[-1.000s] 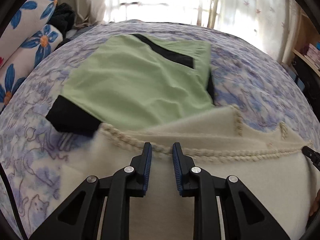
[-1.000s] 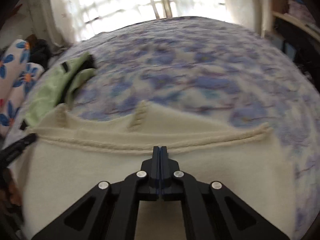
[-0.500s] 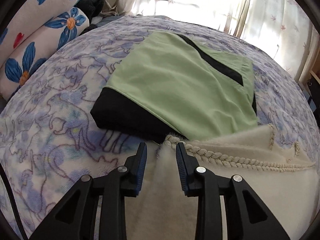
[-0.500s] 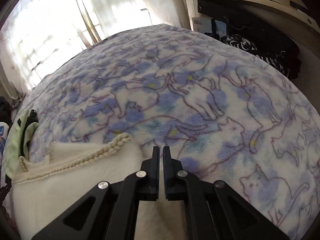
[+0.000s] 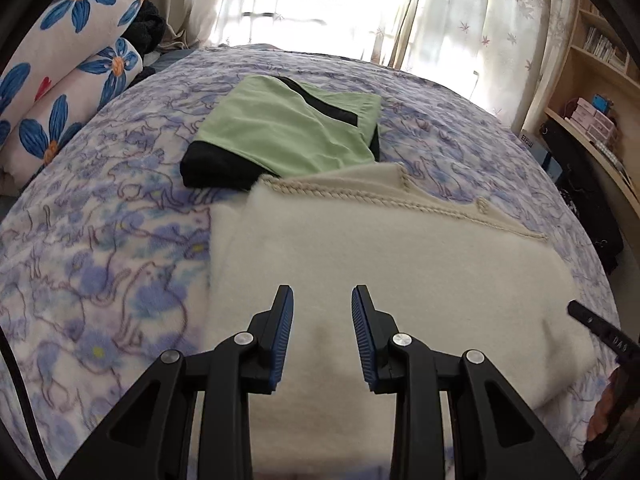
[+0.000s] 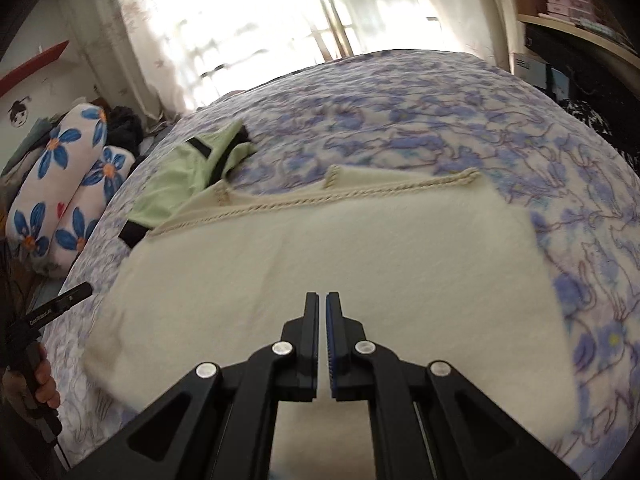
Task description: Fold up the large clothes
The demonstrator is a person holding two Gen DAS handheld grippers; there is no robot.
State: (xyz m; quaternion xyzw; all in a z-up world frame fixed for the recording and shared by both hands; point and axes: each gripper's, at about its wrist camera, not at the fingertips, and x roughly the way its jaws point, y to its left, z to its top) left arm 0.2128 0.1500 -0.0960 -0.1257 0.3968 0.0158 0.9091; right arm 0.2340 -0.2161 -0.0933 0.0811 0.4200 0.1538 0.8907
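Observation:
A cream knitted garment [image 5: 380, 264] with a braided edge lies folded flat on the bed, and it fills the middle of the right wrist view [image 6: 320, 256]. Behind it a folded green and black garment [image 5: 288, 132] lies on the blanket, its near edge touching the cream one. My left gripper [image 5: 322, 296] hovers over the cream garment's near left part, open, nothing between its blue pads. My right gripper [image 6: 322, 300] hovers over the garment's near middle, shut, with no cloth seen in it. Each gripper shows at the edge of the other's view, the right gripper [image 5: 600, 336] and the left gripper [image 6: 48, 312].
The bed's blue and white cat-print blanket [image 5: 100, 240] spreads all around. Rolled floral bedding [image 5: 68, 76] lies at the far left. A bright curtained window [image 5: 320, 0] stands behind the bed. Wooden shelves [image 5: 592, 120] and dark items stand to the right.
Both grippers have drawn back from the braided edge toward the near side and risen. The left jaws have widened. The cream garment now lies flat with more of it in view.

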